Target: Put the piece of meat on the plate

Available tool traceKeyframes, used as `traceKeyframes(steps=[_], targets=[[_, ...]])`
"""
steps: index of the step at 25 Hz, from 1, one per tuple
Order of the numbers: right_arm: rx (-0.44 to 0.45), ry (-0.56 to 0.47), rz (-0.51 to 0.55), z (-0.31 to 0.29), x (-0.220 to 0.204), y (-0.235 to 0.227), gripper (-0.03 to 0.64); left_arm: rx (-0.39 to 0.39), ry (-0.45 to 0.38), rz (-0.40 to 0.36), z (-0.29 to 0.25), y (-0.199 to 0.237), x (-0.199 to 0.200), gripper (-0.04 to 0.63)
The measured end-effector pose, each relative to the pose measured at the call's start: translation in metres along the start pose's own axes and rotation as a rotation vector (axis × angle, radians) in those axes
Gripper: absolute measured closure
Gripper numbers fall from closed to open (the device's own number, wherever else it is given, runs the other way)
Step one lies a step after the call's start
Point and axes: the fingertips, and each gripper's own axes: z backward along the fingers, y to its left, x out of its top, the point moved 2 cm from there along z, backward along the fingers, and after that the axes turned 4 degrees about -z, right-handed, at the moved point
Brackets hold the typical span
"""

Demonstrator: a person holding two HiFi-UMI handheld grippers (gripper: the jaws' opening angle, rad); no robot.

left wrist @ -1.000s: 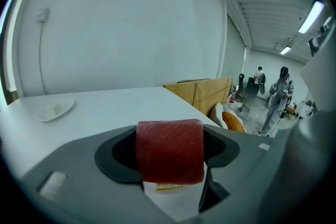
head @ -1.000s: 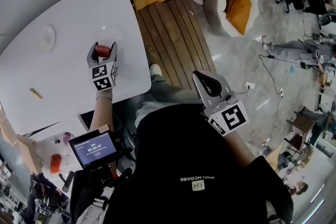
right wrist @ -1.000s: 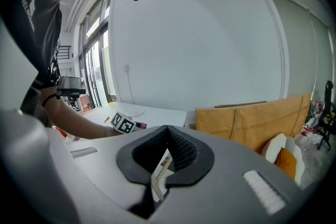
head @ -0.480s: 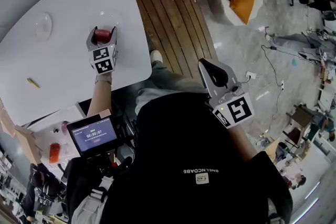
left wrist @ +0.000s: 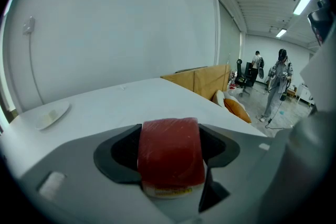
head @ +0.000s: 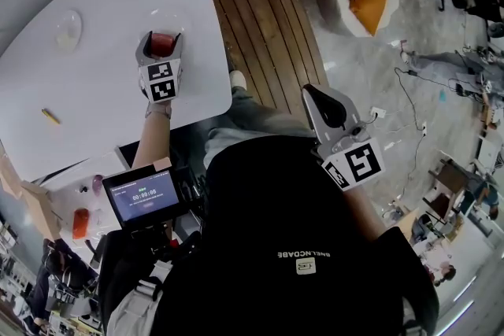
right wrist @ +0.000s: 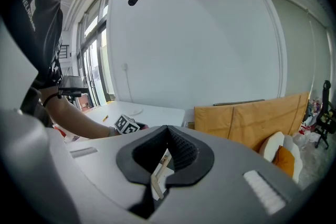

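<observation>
Over the white desk (head: 94, 83), the left tongs (head: 161, 48) grip the piece of meat (left wrist: 170, 152) squarely between their pads, while the right tongs (head: 324, 105), off the desk, are closed and empty.

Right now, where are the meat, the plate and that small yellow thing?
piece of meat (left wrist: 170, 150): left gripper view, its red front face.
plate (head: 68, 30): head view, its bare middle.
small yellow thing (head: 51, 116): head view, its middle.

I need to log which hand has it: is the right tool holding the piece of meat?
No, the piece of meat sits clamped in the left tool; the right tool is shut on nothing.
</observation>
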Motion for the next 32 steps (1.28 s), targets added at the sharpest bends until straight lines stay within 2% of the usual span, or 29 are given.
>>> traceKeyframes(steps=[6,14,20,24,32], targets=[[0.006,0.002,0.006,-0.002,0.001,0.000,0.614,-0.009,-0.005,-0.022,-0.004,0.000,0.003,0.259],[0.004,-0.004,0.011,-0.002,0.002,0.000,0.614,-0.027,0.016,0.010,-0.007,-0.001,0.001,0.172],[0.007,-0.012,0.010,-0.002,0.003,-0.002,0.614,-0.018,0.008,-0.008,-0.001,0.003,0.011,0.153],[0.025,-0.017,0.015,0.006,0.010,0.010,0.614,-0.010,-0.023,-0.014,0.019,0.006,0.025,0.152],[0.052,-0.036,0.025,0.008,0.019,0.014,0.614,0.014,-0.091,-0.079,0.046,0.007,0.059,0.161]])
